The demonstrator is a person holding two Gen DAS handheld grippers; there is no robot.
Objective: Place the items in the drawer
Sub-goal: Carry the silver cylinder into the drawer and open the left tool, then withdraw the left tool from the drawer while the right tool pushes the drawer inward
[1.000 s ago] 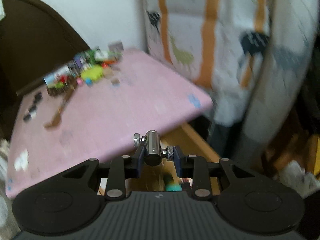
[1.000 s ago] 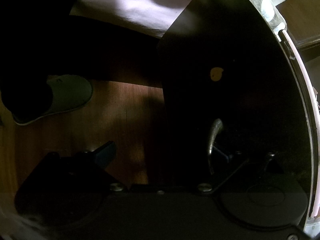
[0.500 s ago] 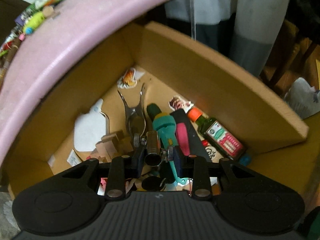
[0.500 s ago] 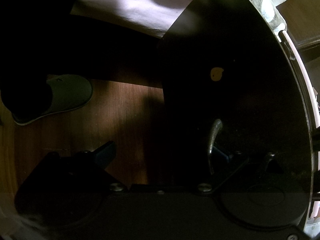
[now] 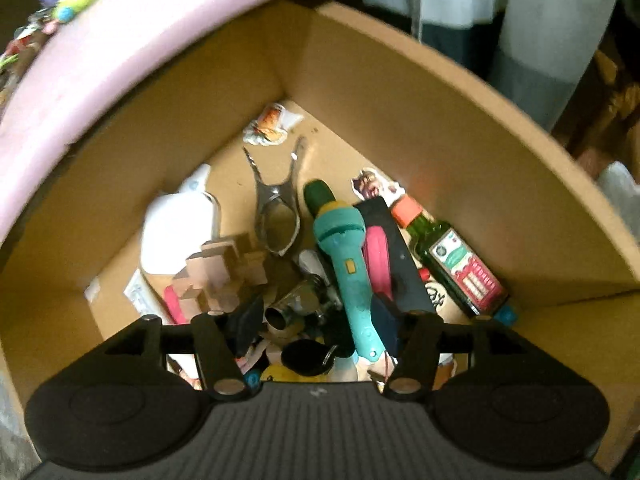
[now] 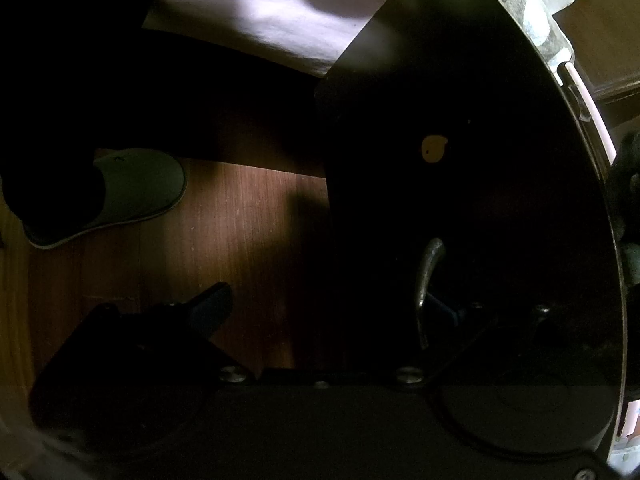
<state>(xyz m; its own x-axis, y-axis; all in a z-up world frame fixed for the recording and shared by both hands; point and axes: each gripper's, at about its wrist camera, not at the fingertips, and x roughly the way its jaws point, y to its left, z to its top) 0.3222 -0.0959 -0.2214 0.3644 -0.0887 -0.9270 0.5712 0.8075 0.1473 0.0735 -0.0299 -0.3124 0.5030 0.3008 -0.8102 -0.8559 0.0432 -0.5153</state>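
The left gripper [image 5: 316, 320] hangs over the open drawer [image 5: 460, 128], looking steeply down into it, its fingers [image 5: 246, 322] spread wide and holding nothing. Between them, lying on the heap at the near end of the drawer, is a small metal cylinder [image 5: 294, 306]; its long axis runs from near left to far right and its open end faces the camera. Whether the left finger touches it cannot be told. Just to its right lies a teal flashlight [image 5: 346, 256], lengthwise along the drawer, with its dark green head pointing toward the far corner. Metal tongs [image 5: 278, 204] lie beyond the cylinder with their two arms opening toward the far corner. Pale wooden blocks [image 5: 218, 272] sit to the left, near a white piece [image 5: 178, 232] by the left wall, and a green bottle [image 5: 452, 256] with an orange cap lies along the right wall. A pink tabletop [image 5: 100, 52] overhangs the drawer's left side. The right gripper [image 6: 320, 312] is low and pointed at a wooden floor [image 6: 240, 240], its fingers apart around a curved metal handle [image 6: 426, 280] on a dark panel; the right finger looks close behind it, but contact is too dark to judge. A grey slipper [image 6: 132, 192] rests on the floor to the left.
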